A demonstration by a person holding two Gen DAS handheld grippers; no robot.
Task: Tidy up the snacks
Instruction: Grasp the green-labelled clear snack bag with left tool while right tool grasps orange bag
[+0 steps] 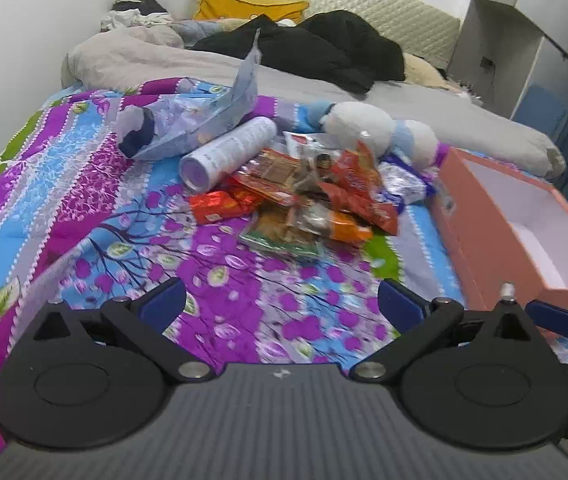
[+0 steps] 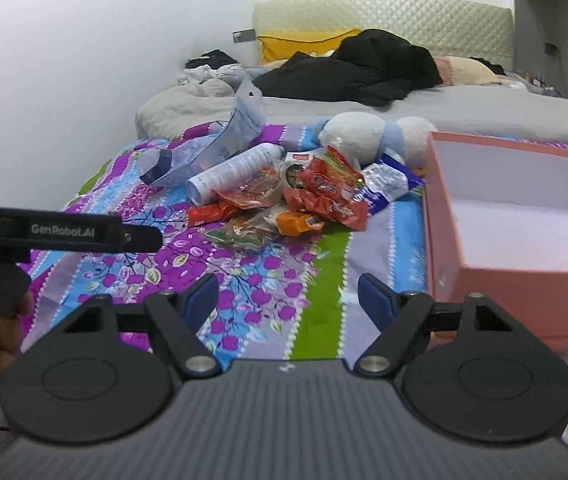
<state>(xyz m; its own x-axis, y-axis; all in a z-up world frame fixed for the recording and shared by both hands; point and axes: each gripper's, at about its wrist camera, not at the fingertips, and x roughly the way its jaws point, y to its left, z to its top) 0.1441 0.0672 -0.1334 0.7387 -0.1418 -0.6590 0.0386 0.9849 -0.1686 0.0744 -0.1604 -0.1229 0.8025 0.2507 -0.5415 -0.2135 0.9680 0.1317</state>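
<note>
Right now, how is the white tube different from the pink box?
The white tube is round and lies on its side against the snack pile; the pink box is square-cornered, open-topped, empty and beside the pile. The box looks much bigger. Both rest on the flowery blanket.

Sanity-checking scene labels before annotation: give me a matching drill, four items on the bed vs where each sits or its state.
Items:
1. pink box
2. white spray can
3. yellow pillow
4. snack packets

Places/states:
A. against the headboard
B. piled mid-quilt
C. open, empty, right of the pile
D. lying on its side, left of the pile

Pairs: 1-C, 2-D, 3-A, 4-B
</note>
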